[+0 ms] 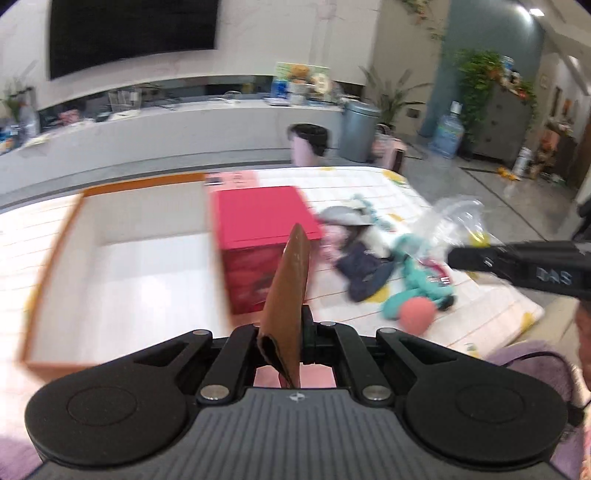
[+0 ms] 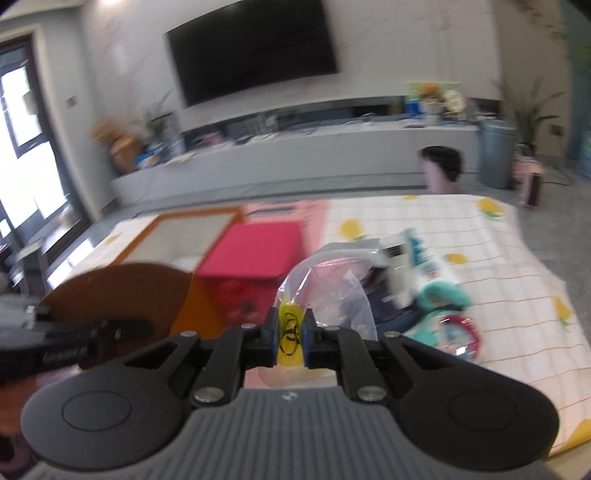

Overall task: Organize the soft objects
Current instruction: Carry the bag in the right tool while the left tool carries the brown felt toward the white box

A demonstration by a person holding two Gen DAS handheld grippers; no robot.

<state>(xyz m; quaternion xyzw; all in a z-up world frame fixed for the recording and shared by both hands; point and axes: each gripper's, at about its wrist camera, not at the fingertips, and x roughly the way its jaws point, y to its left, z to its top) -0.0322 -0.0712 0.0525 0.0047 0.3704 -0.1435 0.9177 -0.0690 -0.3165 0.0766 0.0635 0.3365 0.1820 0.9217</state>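
Note:
My left gripper (image 1: 282,328) is shut on a flat brown leather-like piece (image 1: 290,284), held edge-on above the mat; it shows as a brown disc in the right wrist view (image 2: 122,295). My right gripper (image 2: 291,334) is shut on the yellow end of a clear plastic bag (image 2: 325,291) and holds it in the air; it also shows in the left wrist view (image 1: 517,262). An open orange box with a white inside (image 1: 122,266) and a red box (image 1: 262,225) stand on the mat. A pile of soft items (image 1: 373,266) lies to their right: dark cloth, a teal toy, a pink ball (image 1: 415,314).
A white mat with yellow fruit prints (image 2: 480,251) covers the floor. Beyond it are a long grey bench (image 1: 184,129), a wall TV (image 1: 129,29), a grey bin (image 1: 358,129), a mannequin head (image 1: 308,142) and plants. The view is motion-blurred.

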